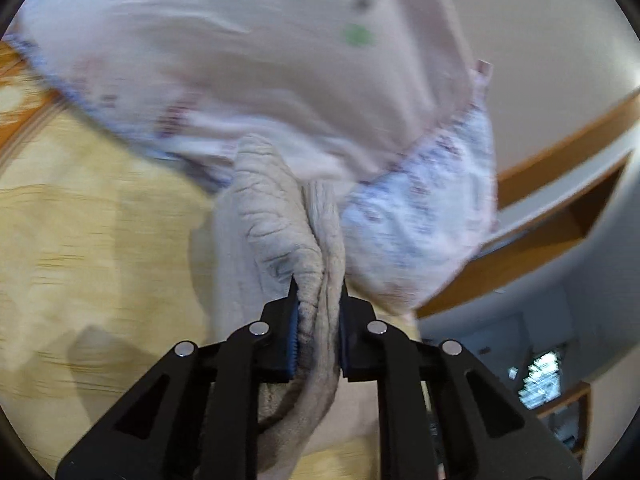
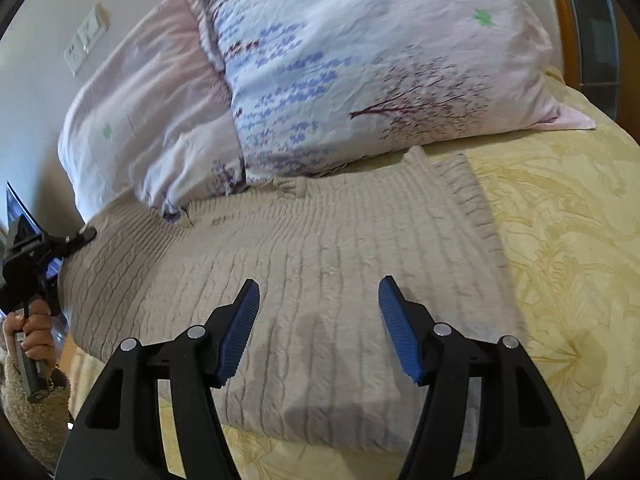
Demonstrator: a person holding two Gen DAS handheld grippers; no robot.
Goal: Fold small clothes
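Note:
A beige cable-knit sweater (image 2: 320, 260) lies spread on a yellow bedspread (image 2: 568, 248), its far edge against the pillows. In the left wrist view my left gripper (image 1: 318, 312) is shut on a bunched fold of the sweater (image 1: 276, 208), which rises between the blue pads. In the right wrist view that left gripper (image 2: 86, 236) shows at the sweater's left edge, held by a hand (image 2: 34, 328). My right gripper (image 2: 318, 292) hangs open over the sweater's near middle, with nothing between its fingers.
Two pink and blue flowered pillows (image 2: 360, 80) lie at the head of the bed, close behind the sweater. A wall with a socket plate (image 2: 86, 42) stands at the left. A wooden bed frame (image 2: 568, 32) runs along the right. The pillow (image 1: 240, 60) fills the left wrist view's top.

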